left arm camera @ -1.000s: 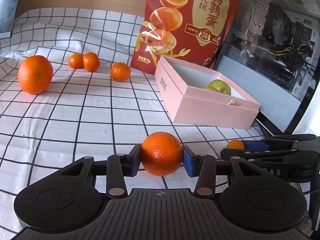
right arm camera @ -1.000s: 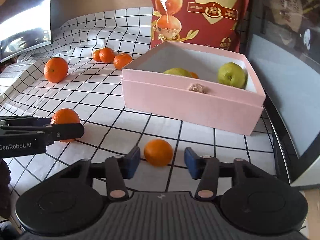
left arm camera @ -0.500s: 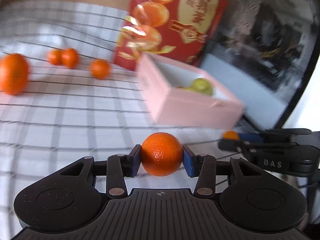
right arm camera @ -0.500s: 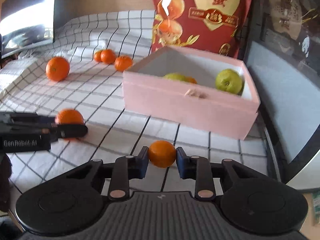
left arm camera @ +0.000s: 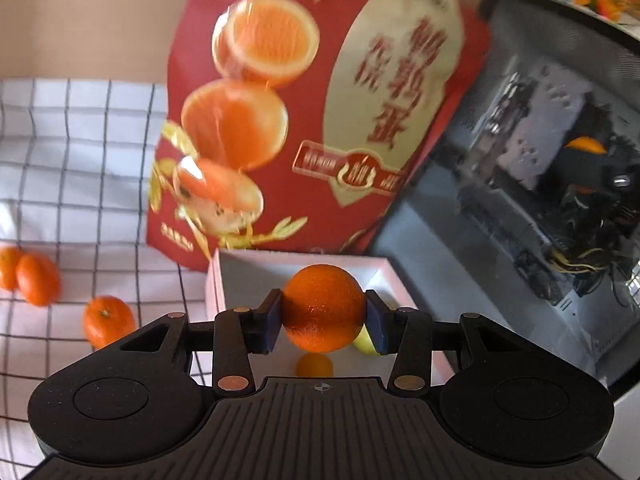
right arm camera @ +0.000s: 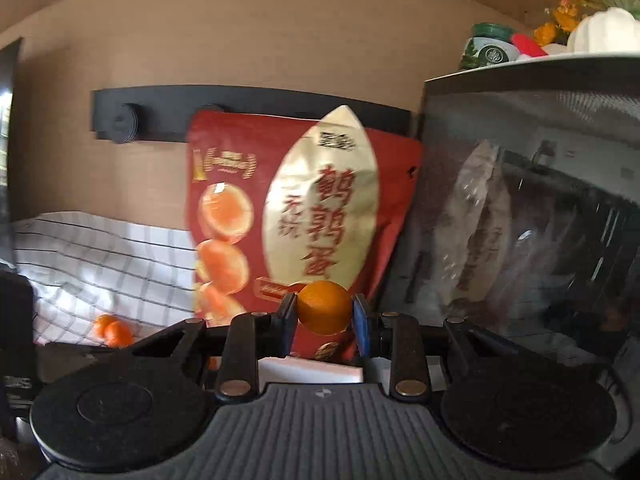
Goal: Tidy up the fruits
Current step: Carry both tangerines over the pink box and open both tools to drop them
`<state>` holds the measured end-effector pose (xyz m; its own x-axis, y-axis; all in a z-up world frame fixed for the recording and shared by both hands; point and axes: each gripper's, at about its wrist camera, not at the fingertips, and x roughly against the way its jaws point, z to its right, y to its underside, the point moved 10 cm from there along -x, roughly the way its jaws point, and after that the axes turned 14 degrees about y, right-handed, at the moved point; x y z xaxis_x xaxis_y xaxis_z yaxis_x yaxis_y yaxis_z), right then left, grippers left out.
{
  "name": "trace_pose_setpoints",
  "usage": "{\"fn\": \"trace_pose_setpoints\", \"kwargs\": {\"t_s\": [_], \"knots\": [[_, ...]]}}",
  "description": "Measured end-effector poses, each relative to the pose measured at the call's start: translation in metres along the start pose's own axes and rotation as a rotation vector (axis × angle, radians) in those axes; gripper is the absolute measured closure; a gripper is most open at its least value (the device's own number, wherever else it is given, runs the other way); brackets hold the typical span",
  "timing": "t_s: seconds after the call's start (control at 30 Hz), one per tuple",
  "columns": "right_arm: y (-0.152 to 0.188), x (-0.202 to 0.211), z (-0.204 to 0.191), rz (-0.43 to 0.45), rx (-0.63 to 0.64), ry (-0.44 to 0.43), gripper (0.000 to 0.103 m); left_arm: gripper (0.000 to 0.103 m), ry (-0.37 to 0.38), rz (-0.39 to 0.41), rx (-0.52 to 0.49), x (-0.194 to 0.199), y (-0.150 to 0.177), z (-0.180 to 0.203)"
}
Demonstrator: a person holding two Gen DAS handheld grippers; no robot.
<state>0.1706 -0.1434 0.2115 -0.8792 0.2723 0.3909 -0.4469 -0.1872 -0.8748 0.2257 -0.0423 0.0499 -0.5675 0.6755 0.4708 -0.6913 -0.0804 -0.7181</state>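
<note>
An orange point(left arm camera: 323, 307) sits clamped between the two blue pads of the left gripper point(left arm camera: 323, 316), its jaws closed against the fruit's sides, held in the air above the open pink box point(left arm camera: 298, 256). Inside the box, a small orange fruit point(left arm camera: 314, 365) shows on the white floor just under the held orange, partly cut off by the gripper body, and a sliver of a yellow-green fruit point(left arm camera: 362, 343) peeks out behind the right pad; the rest of the box's contents are hidden. The right gripper point(right arm camera: 324, 312) has its jaws closed on a smaller orange point(right arm camera: 324, 307), raised in front of a red snack bag point(right arm camera: 304, 216); only a strip of the box's pale rim point(right arm camera: 312, 372) shows beneath it, so whether this fruit is over the box cannot be told. On the checked cloth point(left arm camera: 72, 152) left of the box lie three loose oranges: one alone point(left arm camera: 108, 321) and a touching pair point(left arm camera: 28, 278), the pair cut off by the frame edge. The bag is blurred. A glass-sided computer case point(left arm camera: 552, 184) stands to the right, its interior hard to make out
</note>
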Motion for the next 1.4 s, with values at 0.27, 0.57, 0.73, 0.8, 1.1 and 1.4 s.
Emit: {"fn": "trace_pose_setpoints", "kwargs": {"t_s": [0.27, 0.57, 0.73, 0.8, 1.1, 1.4], "knots": [[-0.003, -0.015, -0.01, -0.01, 0.041, -0.001, 0.074, 0.053, -0.065, -0.136, -0.134, -0.039, 0.039, -0.009], [0.028, -0.043, -0.016, -0.129, -0.013, -0.035, 0.074, 0.054, -0.057, 0.079, -0.121, 0.025, 0.012, -0.021], [0.056, -0.068, -0.034, -0.23, -0.039, -0.092, 0.074, 0.054, -0.155, 0.179, -0.13, 0.072, 0.018, -0.058], [0.064, -0.08, -0.043, -0.281, -0.07, -0.118, 0.074, 0.054, -0.169, 0.194, -0.1, 0.089, 0.019, -0.077], [0.085, -0.124, -0.084, -0.352, -0.106, -0.138, 0.051, 0.054, -0.285, 0.413, 0.019, 0.202, 0.019, -0.172], [0.086, -0.079, -0.222, -0.31, -0.011, -0.347, 0.037, 0.054, -0.314, 0.631, 0.305, 0.26, 0.055, -0.256]]}}
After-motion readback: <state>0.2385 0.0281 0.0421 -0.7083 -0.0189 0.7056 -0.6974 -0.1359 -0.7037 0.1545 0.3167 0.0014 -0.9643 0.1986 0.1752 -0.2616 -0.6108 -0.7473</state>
